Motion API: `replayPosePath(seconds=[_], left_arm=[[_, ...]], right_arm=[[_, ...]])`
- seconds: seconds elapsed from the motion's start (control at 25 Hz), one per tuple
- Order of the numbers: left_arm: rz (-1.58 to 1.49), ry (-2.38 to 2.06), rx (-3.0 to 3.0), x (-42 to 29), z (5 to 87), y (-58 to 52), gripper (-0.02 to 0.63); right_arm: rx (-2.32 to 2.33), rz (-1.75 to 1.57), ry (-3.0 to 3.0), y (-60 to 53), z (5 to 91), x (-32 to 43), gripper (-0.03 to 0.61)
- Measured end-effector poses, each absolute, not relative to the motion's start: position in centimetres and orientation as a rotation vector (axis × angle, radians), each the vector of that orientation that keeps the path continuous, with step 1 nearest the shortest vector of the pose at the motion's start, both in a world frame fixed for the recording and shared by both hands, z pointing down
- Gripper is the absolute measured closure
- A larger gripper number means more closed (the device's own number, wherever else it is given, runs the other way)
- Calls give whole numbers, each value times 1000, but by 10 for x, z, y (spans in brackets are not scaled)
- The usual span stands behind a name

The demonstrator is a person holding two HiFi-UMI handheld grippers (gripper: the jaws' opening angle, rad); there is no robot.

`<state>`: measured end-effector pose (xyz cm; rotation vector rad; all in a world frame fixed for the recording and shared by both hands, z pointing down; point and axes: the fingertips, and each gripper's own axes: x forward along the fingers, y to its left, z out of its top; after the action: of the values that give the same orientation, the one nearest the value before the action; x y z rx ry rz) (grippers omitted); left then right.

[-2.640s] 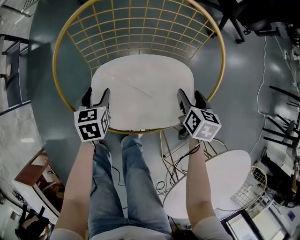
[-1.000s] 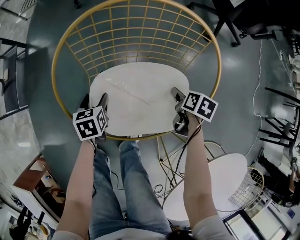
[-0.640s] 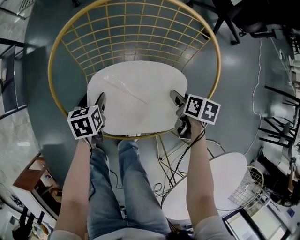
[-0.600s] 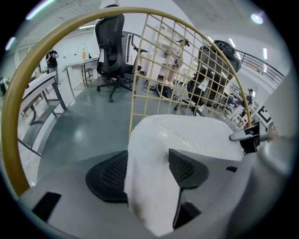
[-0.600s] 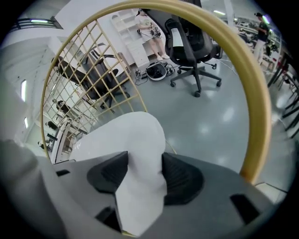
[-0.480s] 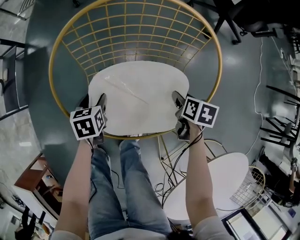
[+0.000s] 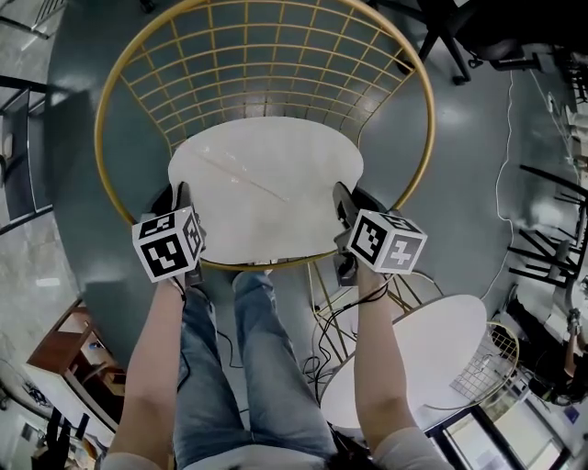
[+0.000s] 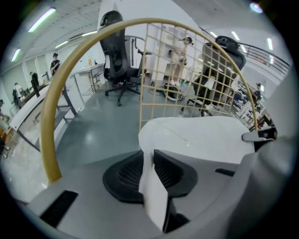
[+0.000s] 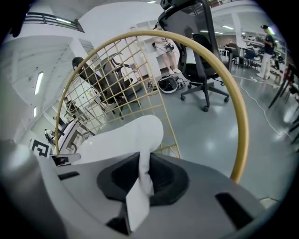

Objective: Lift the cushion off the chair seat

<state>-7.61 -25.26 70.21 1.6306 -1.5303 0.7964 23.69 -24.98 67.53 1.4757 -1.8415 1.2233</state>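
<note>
A round white cushion (image 7: 266, 188) lies on the seat of a gold wire chair (image 7: 428, 119). My left gripper (image 7: 180, 199) is at the cushion's left front edge and my right gripper (image 7: 341, 204) at its right front edge. In the left gripper view the jaws are closing, and the black pads (image 8: 175, 172) pinch the cushion's thin edge (image 8: 196, 140) at the left gripper (image 8: 147, 158). In the right gripper view the jaws of the right gripper (image 9: 144, 162) are also closing, with the cushion (image 9: 121, 137) folded up between the pads.
The person's legs in jeans (image 7: 239, 367) stand just in front of the chair. A round white table (image 7: 418, 363) and a wire basket (image 7: 487, 367) are at the lower right. Cables (image 7: 335, 312) trail on the floor. A black office chair base (image 7: 459, 27) sits at the top right.
Both grippers' jaws have closed from wide open onto the cushion's edges. The right gripper has rolled and risen a little, and the cushion has shifted slightly left.
</note>
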Motion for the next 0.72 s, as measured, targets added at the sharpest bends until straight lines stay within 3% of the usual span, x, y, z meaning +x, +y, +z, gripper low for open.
replayPosePath(seconds=[0.24,0.72], left_arm=[[768,-1521,1701,-74,682,-240,574],[722,-1457,1827,-68,632,-241,583]], right_arm=[[1522,1239,-1870,-240,663,236,523],[1636,1220,-1910,-215,613,237,529]])
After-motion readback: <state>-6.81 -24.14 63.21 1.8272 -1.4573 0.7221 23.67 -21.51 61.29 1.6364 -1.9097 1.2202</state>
